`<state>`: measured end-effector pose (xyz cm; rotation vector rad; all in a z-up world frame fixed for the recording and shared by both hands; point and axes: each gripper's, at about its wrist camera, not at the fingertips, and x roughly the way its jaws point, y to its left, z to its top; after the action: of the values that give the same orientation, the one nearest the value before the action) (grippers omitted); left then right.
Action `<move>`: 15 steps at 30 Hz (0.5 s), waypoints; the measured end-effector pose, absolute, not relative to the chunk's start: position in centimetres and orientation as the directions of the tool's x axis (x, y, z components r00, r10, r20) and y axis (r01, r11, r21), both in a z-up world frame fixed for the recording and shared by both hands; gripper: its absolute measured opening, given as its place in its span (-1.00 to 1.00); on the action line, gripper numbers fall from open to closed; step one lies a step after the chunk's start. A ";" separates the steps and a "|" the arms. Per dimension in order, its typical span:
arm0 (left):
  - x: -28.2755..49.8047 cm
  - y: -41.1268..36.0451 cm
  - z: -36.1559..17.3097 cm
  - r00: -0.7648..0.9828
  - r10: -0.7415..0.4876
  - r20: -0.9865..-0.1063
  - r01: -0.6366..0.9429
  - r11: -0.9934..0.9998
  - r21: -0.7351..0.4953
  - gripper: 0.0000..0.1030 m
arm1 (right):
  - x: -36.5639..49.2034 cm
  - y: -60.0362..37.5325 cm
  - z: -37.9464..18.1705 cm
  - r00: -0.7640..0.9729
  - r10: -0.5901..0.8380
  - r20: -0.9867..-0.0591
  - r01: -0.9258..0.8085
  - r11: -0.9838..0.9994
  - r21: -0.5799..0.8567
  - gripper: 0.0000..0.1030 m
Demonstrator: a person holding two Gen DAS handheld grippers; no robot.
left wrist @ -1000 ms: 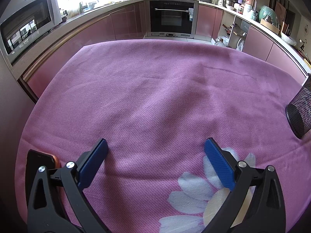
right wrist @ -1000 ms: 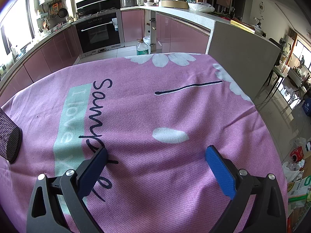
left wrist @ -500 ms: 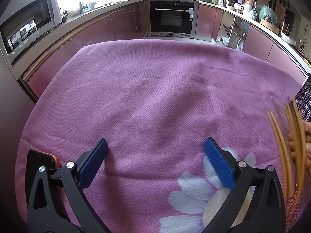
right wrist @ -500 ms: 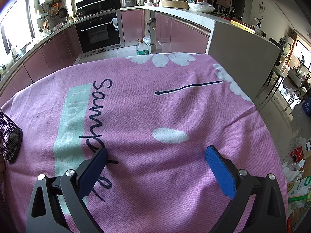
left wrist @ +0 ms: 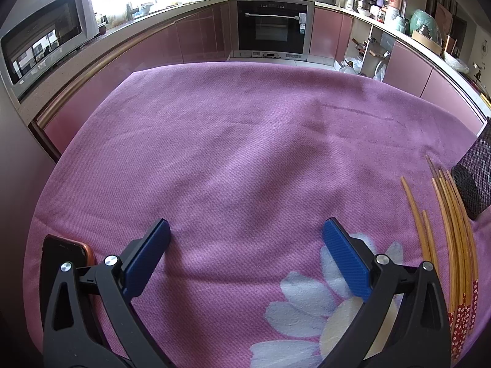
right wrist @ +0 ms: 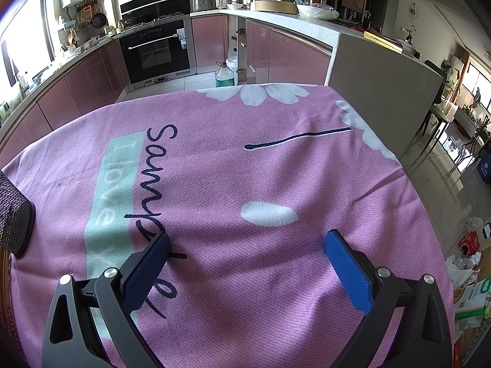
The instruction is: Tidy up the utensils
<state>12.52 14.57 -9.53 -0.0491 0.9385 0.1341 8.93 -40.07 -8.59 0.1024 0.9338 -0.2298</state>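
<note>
Several wooden chopsticks (left wrist: pixel 451 233) with red patterned ends lie on the pink tablecloth at the right edge of the left wrist view. A black mesh holder (left wrist: pixel 474 181) lies on its side just right of them; it also shows at the left edge of the right wrist view (right wrist: pixel 13 214). My left gripper (left wrist: pixel 245 233) is open and empty, low over the cloth, left of the chopsticks. My right gripper (right wrist: pixel 247 245) is open and empty over the cloth, right of the holder.
A dark phone (left wrist: pixel 61 260) lies on the cloth behind my left gripper's left finger. The table's edges drop off to the kitchen floor at the far side and right (right wrist: pixel 408 165). Pink kitchen cabinets and an oven (left wrist: pixel 271 27) stand beyond.
A hand brought the chopsticks in at the right of the left wrist view and has left; they now lie still on the cloth. Both grippers have stayed put.
</note>
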 end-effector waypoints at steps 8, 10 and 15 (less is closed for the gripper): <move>10.7 13.0 -8.2 0.648 0.039 -0.761 -0.095 0.995 -0.030 0.89 | 9.2 -40.1 -8.6 0.571 -0.156 -0.806 0.248 0.969 -0.012 0.89; 9.9 12.3 -7.4 0.679 0.029 -0.734 -0.077 0.997 -0.032 0.89 | 9.7 -40.3 -8.7 0.568 -0.160 -0.807 0.260 0.966 -0.009 0.90; 7.3 10.2 -4.6 0.773 0.003 -0.634 -0.054 0.997 -0.061 0.89 | 8.2 -36.2 -6.6 0.626 -0.192 -0.756 0.278 0.960 -0.013 0.87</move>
<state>7.29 10.24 -4.64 -0.0775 0.6864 0.0305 8.17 -36.17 -6.63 0.1085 0.8526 -0.2702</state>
